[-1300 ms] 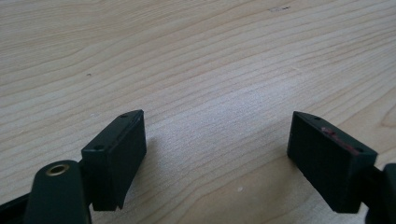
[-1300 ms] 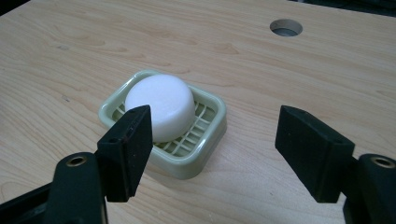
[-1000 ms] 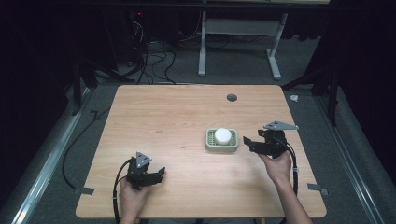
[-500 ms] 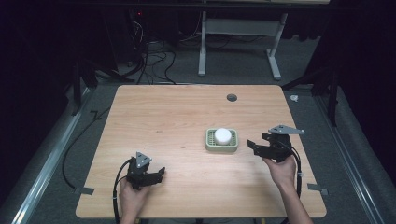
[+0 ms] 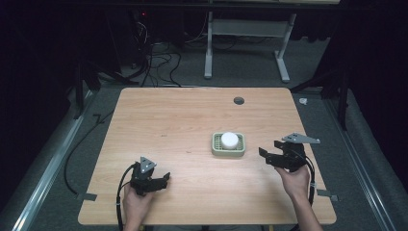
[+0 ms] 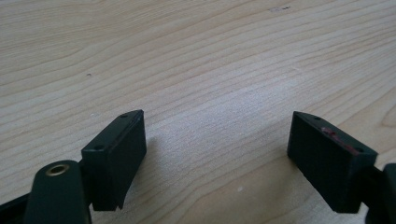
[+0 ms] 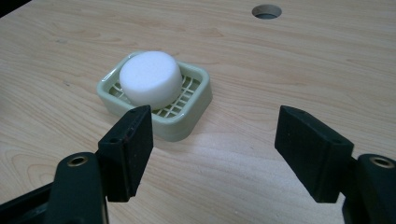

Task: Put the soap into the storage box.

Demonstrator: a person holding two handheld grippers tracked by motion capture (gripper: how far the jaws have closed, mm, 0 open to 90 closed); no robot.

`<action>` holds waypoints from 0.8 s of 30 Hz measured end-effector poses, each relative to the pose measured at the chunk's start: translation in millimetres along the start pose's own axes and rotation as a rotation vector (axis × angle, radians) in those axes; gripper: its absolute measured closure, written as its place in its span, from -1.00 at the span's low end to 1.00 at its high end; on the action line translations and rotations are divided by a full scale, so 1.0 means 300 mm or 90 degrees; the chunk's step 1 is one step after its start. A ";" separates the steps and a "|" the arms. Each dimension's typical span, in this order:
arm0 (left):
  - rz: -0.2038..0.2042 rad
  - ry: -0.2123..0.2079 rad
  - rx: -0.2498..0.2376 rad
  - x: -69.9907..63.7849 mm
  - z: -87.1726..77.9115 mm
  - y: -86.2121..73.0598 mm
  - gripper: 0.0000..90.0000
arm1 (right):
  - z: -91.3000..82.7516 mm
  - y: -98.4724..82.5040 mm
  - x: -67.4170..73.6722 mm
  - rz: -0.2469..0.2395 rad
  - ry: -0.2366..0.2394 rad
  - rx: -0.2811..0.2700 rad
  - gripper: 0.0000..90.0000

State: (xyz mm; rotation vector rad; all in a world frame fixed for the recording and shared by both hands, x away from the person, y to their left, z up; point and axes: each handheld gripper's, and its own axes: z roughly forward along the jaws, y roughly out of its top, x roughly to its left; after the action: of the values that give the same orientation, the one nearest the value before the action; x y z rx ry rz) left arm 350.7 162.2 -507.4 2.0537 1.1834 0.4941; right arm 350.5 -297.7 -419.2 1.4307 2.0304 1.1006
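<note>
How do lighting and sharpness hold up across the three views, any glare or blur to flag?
High view: table evenly lit, surroundings nearly black, picture slightly soft. Left gripper view: wood grain sharp, soft shadows, no glare. Right gripper view: white round puck bright but not blown out, green soap dish crisp, no motion blur.

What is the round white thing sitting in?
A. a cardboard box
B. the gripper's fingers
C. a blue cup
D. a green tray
D: the white puck sits on the grid of the small green tray on the table, and no fingers touch it.
</note>
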 end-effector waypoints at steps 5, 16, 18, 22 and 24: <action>0.000 0.000 0.000 0.000 0.000 0.000 -0.56 | -0.017 -0.010 0.001 0.003 0.000 -0.002 -0.36; 0.000 0.000 0.000 0.000 0.000 0.000 -0.56 | -0.039 -0.038 0.007 0.005 -0.003 0.000 -0.36; 0.000 0.000 0.000 0.000 0.000 0.000 -0.56 | -0.042 -0.043 0.010 -0.001 -0.003 0.000 -0.36; 0.000 0.000 0.000 0.000 0.000 0.000 -0.56 | -0.048 -0.054 0.016 0.002 -0.003 0.003 -0.36; 0.000 0.000 0.000 0.000 0.000 0.000 -0.56 | -0.050 -0.060 0.016 0.000 -0.003 0.001 -0.36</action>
State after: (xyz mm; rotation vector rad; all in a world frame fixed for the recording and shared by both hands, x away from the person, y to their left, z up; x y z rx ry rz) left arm 350.7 162.2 -507.4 2.0535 1.1837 0.4945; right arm 327.5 -301.5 -424.2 1.4320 2.0290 1.0955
